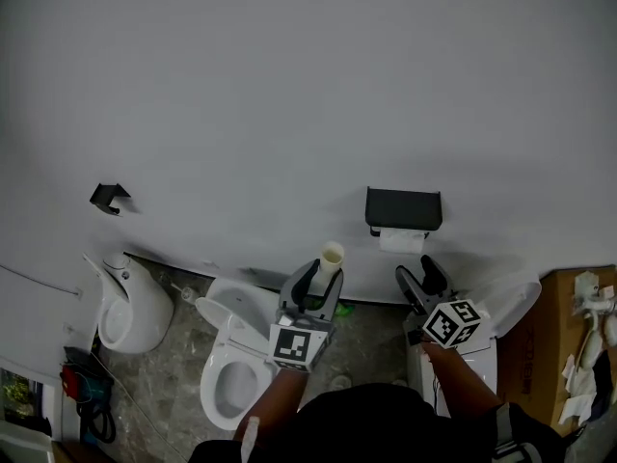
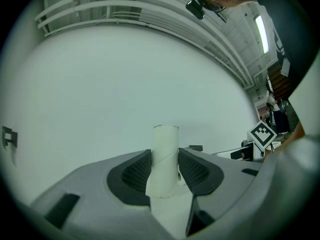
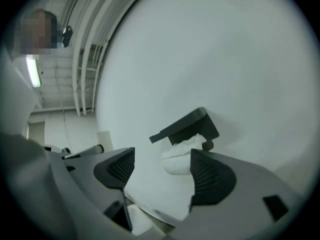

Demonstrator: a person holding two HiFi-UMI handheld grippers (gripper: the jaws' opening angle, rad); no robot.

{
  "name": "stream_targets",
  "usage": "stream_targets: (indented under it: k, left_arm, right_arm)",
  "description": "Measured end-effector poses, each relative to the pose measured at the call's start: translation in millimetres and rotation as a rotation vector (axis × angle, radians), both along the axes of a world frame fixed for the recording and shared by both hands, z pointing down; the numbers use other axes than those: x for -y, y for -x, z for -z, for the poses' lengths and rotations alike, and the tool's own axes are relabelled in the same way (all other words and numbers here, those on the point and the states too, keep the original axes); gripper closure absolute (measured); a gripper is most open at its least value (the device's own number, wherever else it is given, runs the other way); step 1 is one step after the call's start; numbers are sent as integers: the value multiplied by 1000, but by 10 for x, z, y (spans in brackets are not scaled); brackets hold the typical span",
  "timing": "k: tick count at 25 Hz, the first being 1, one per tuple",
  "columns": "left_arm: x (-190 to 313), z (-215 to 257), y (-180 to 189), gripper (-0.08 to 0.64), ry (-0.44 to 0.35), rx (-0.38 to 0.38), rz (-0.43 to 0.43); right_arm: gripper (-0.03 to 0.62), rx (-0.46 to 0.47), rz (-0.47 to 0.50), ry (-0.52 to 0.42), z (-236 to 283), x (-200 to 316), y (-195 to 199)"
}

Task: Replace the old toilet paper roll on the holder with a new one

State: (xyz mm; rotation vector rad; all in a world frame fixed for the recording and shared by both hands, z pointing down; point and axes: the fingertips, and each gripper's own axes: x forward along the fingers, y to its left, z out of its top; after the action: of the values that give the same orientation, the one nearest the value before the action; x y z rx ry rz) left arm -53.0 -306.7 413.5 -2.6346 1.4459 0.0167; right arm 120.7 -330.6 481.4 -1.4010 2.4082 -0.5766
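A black toilet paper holder (image 1: 403,207) is fixed to the white wall, with a white paper roll (image 1: 402,241) hanging under its cover. My left gripper (image 1: 323,276) is shut on a bare cardboard tube (image 1: 331,257), which stands upright between its pads left of the holder. In the left gripper view the tube (image 2: 165,154) fills the gap between the jaws of the left gripper (image 2: 165,170). My right gripper (image 1: 421,280) is open and empty, just below and in front of the holder. In the right gripper view the holder (image 3: 187,125) and its roll (image 3: 181,156) lie beyond the right gripper (image 3: 162,166).
A white toilet (image 1: 231,365) stands below the left gripper, and a white urinal-like bowl (image 1: 130,307) is further left. A small black hook (image 1: 109,197) is on the wall. A cardboard box (image 1: 564,345) with white scraps is at the right edge.
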Motion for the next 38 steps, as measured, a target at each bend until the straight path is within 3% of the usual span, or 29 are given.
stream_targets:
  k: [4,6,12,17,25,38]
  left_arm:
    - [12,-17,-63,394,7,-6,-24]
    - [7,-34,-85,394,12,-10,-36]
    - [-28,-110,-138,394,34,-36,-56]
    - [-76,-105,-172,394,49,-39,-73]
    - [-108,-125,-237,394,55,-40,-93]
    - [-124,-137,-331,394,55,-34,-113]
  right_arm:
    - [266,-296,-10,-91,187,-117,16]
    - [312,-401,-33,-138,277,-173,7]
    - [467,-554,-82,-230,490,-336,-49]
    - [589,-553,-116,-229,601,-429,-71]
    - [591,-628,-154,-252,720,-523,-111]
    - [592,-641,-177,-208,637,-487,-201]
